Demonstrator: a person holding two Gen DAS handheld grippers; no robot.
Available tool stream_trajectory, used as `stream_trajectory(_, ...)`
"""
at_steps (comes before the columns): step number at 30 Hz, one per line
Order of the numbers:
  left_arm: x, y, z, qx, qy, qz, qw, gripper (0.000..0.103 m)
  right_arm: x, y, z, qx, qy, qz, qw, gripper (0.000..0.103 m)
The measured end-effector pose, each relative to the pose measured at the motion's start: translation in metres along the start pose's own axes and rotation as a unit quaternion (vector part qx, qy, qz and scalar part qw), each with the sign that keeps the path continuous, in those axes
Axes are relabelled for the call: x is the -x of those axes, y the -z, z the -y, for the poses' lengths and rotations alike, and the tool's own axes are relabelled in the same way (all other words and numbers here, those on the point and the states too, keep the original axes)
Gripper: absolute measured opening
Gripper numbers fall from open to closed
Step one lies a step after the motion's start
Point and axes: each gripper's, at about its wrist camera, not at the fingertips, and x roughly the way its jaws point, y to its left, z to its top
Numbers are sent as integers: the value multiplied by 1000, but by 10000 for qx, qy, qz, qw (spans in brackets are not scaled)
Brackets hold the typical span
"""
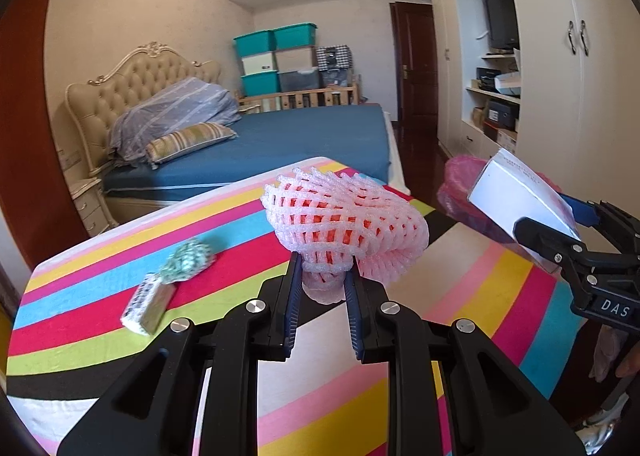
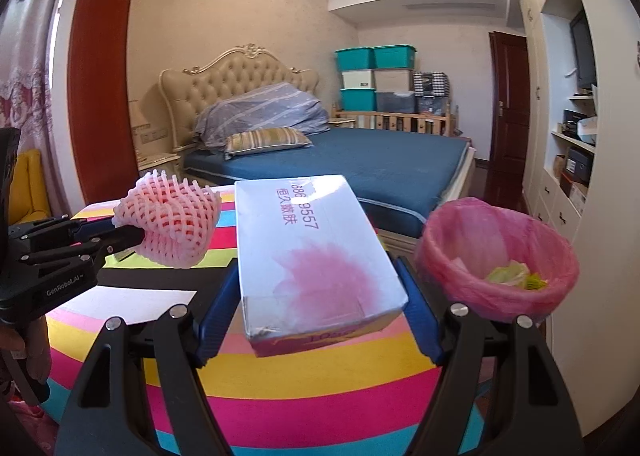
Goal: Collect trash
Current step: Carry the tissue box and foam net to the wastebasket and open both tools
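Observation:
My left gripper [image 1: 322,272] is shut on a pink foam fruit net [image 1: 344,215] and holds it above the striped table [image 1: 120,240]. The net also shows in the right wrist view [image 2: 172,223]. My right gripper [image 2: 316,268] is shut on a white cardboard box [image 2: 312,240] with red print, held above the table's right side. The box shows at the right in the left wrist view [image 1: 520,195]. A bin lined with a pink bag [image 2: 496,260] stands to the right of the table, with some scraps inside. A small white packet [image 1: 146,308] and a green-white crumpled wrapper [image 1: 188,260] lie on the table's left part.
A bed with a blue sheet [image 1: 312,135] stands behind the table. Stacked storage boxes [image 1: 276,59] are at the far wall. White wardrobes and shelves [image 1: 560,67] line the right side. A yellow seat [image 2: 30,183] is at the far left.

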Motion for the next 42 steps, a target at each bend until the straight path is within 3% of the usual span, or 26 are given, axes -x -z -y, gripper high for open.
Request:
stream_trajectory(13,-47,-32,79,-303,754,-183,9965,21,-2,-3,88,-121,892,43,9959,73)
stream_trajectory(26,-118,-82,156,-201,1656,-574,9843,21,-29,1,198,-606,1534,-71,9863,73)
stream_trajectory(35,-162,-113,196,-130,1876,-625,9802,21,-65,-3,242,-697,1694,-195,9829,73)
stream_trajectory(42,-190,-131,215,-44,1943,-623,9790,21,-84,-11,250,-678,1766,-179,9818,73)
